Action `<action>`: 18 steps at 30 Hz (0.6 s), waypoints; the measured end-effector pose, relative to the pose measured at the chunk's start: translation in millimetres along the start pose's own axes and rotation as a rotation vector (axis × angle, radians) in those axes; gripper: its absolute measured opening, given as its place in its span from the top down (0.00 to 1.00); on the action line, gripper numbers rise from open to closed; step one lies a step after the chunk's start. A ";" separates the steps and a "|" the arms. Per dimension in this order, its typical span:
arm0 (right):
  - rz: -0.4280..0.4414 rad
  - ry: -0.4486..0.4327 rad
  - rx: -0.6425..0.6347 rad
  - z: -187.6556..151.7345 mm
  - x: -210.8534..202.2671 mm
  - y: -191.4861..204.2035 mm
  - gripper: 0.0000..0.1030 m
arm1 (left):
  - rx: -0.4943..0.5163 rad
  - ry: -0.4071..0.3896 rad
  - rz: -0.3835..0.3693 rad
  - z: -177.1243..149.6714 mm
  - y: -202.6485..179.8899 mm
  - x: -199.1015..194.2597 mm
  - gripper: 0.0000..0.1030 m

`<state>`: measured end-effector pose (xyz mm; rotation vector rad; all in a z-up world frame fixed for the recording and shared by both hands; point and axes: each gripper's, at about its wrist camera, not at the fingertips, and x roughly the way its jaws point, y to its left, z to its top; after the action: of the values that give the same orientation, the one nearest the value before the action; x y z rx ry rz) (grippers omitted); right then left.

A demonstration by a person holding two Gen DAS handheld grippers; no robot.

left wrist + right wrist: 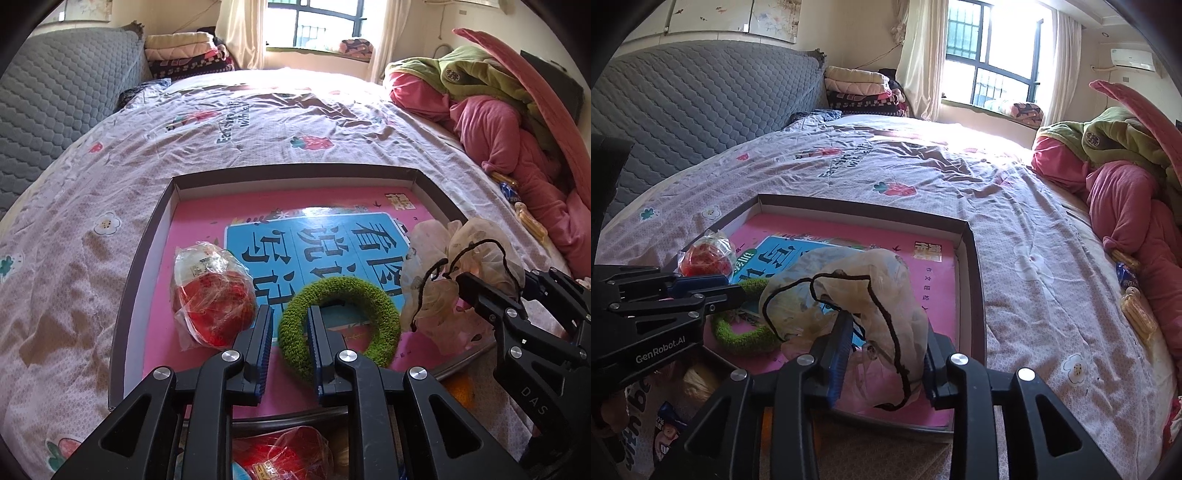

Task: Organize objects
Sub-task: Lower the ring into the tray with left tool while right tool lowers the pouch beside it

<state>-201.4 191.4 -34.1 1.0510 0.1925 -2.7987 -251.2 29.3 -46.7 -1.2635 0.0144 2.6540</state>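
Red wrapped packet [212, 295] is already lying in the shallow box [295, 171] on the bed [92, 221], just left of my left gripper [290, 314]. That gripper is nearly shut and pinching the green ring [340, 288]: one finger is inside the hole and one outside. The ring lies flat on the pink box floor right in front of me.

To the right of it, my right gripper [888, 328] sits partly open. The drawstring bag [871, 273] is slumped between its fingers, and as far as I can tell the pads aren't squeezing it.

So I'd call this the drop-off step, with both items down in the box. Next I'd let go of the ring and lift both grippers straight up. I'd go slow on the right so the black cord doesn't snag a finger.
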 end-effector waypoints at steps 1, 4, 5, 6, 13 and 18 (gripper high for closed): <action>-0.004 -0.003 0.004 0.2 -0.4 -1.1 0.65 | -0.003 -0.001 -0.001 0.4 0.5 -0.2 0.82; -0.018 -0.002 0.010 0.5 -0.2 -3.3 0.60 | -0.007 -0.004 -0.006 1.1 1.2 -1.2 0.82; -0.022 -0.004 0.010 0.5 -0.4 -3.7 0.60 | -0.005 -0.007 -0.005 1.1 0.9 -1.9 0.82; -0.020 -0.002 0.011 0.7 -0.4 -4.1 0.60 | -0.002 -0.007 -0.007 1.2 0.3 -2.1 0.82; -0.025 0.005 0.014 0.7 0.6 -5.6 0.59 | 0.003 -0.002 -0.022 0.7 -1.5 -2.9 0.79; -0.030 0.011 0.032 1.8 1.4 -11.8 0.59 | 0.013 -0.021 -0.038 1.2 -5.1 -9.2 0.76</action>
<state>-205.7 202.6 -32.8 1.0792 0.1672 -2.8324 -245.5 32.8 -38.4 -1.2190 0.0039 2.6308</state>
